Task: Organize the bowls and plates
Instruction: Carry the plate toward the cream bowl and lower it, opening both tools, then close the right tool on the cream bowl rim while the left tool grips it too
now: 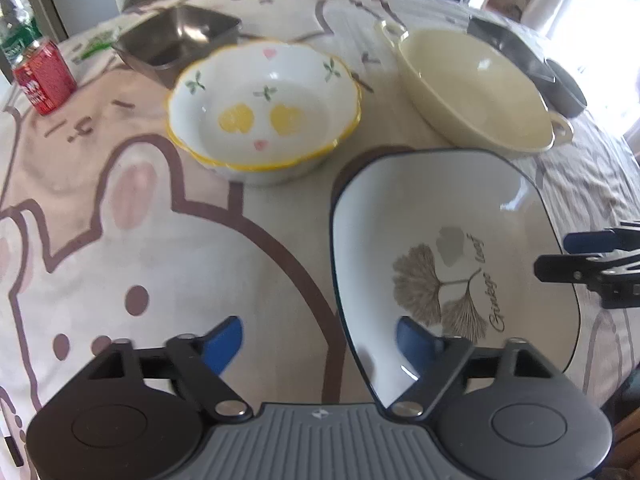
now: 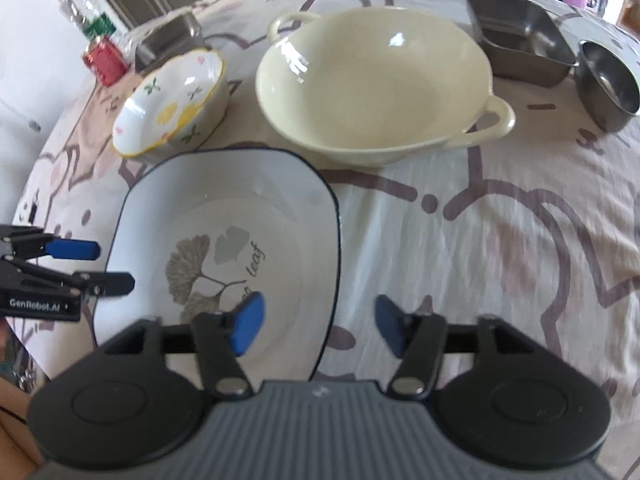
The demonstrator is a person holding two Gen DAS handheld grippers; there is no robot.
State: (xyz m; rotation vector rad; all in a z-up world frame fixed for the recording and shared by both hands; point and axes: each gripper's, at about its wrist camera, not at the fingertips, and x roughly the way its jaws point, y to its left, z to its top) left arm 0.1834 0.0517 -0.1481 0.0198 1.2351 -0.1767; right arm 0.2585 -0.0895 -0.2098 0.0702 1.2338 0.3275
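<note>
A white squarish plate with a dark rim and a ginkgo-leaf print lies flat on the cartoon-print cloth. My left gripper is open and straddles the plate's left rim, one blue pad over the plate and one over the cloth, neither pressing. My right gripper is open too and straddles the opposite rim of the plate. Each gripper shows in the other's view: the right gripper and the left gripper. Behind stand stacked floral bowls and a cream two-handled bowl.
A steel square tray and a red can stand at the back left. Another steel tray and a steel bowl sit at the back right. Bare cloth spreads right of the plate.
</note>
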